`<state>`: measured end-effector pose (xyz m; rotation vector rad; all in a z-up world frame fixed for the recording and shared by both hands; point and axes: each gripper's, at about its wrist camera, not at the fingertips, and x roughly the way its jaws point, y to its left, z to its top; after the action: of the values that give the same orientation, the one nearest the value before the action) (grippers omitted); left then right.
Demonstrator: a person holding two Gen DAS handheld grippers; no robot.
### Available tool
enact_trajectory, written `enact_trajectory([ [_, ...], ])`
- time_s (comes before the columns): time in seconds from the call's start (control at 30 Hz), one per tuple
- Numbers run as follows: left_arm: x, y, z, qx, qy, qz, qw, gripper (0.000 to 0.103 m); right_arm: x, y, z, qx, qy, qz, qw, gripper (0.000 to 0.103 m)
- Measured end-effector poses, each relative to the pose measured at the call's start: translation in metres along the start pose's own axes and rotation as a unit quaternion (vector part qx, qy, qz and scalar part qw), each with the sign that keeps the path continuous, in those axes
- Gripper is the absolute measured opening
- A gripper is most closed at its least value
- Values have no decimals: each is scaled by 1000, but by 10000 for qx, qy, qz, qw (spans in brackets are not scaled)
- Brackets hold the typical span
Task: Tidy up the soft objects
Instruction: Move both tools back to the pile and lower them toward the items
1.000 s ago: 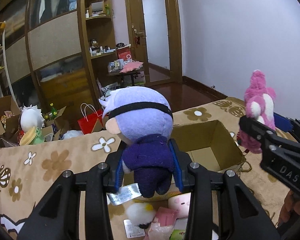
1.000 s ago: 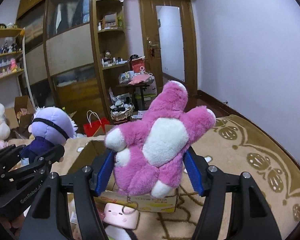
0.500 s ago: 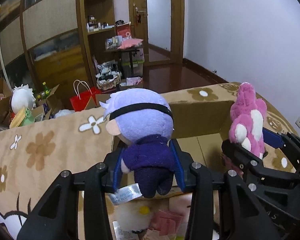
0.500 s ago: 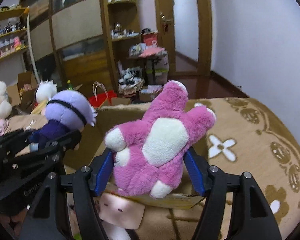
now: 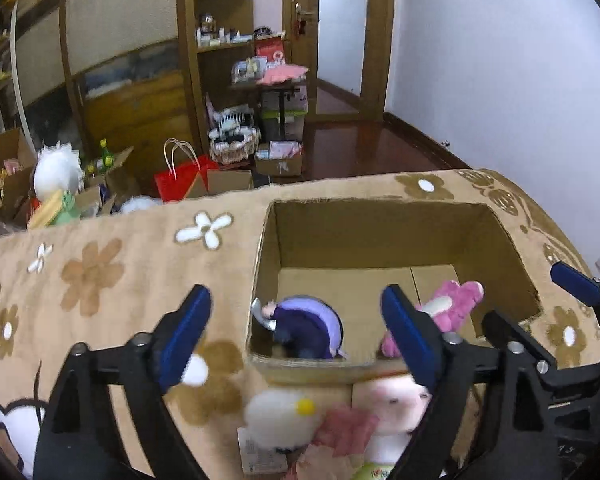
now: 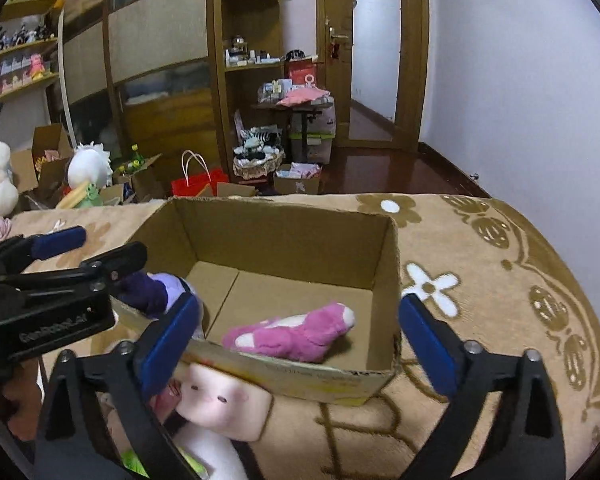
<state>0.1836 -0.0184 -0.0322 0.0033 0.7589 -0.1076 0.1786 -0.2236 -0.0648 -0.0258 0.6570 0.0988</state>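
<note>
An open cardboard box stands on the flowered beige blanket. A purple-haired doll lies in its near left corner. A pink plush lies on the box floor to the right. My left gripper is open and empty just above the box's near rim. My right gripper is open and empty over the box's near edge. A pink square plush and a white round plush lie in front of the box.
The blanket covers the surface around the box. Beyond its far edge are a red bag, cardboard boxes with toys, shelves and a door. More small soft items lie at the near edge.
Both grippers opened over the box. The purple-haired doll and the pink plush dropped from the jaws into the box. Both grippers tilted down toward it.
</note>
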Motion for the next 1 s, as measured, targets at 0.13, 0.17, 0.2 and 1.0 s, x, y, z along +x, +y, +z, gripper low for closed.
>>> enact_trajectory([
  [0.13, -17, 9, 0, -104, 41, 68, 9999, 95, -15, 1, 7, 30, 3, 1, 10000, 103],
  [0.17, -23, 10, -1, -59, 5, 147, 9999, 98, -18, 2, 6, 37, -2, 3, 10000, 103],
  [0.2, -29, 11, -1, -2, -27, 231, 9997, 98, -23, 3, 6, 43, -6, -1, 10000, 103],
  [1.0, -34, 19, -55, 34, 1175, 127, 9930, 101, -62, 17, -63, 458, 1037, 267, 9932, 103],
])
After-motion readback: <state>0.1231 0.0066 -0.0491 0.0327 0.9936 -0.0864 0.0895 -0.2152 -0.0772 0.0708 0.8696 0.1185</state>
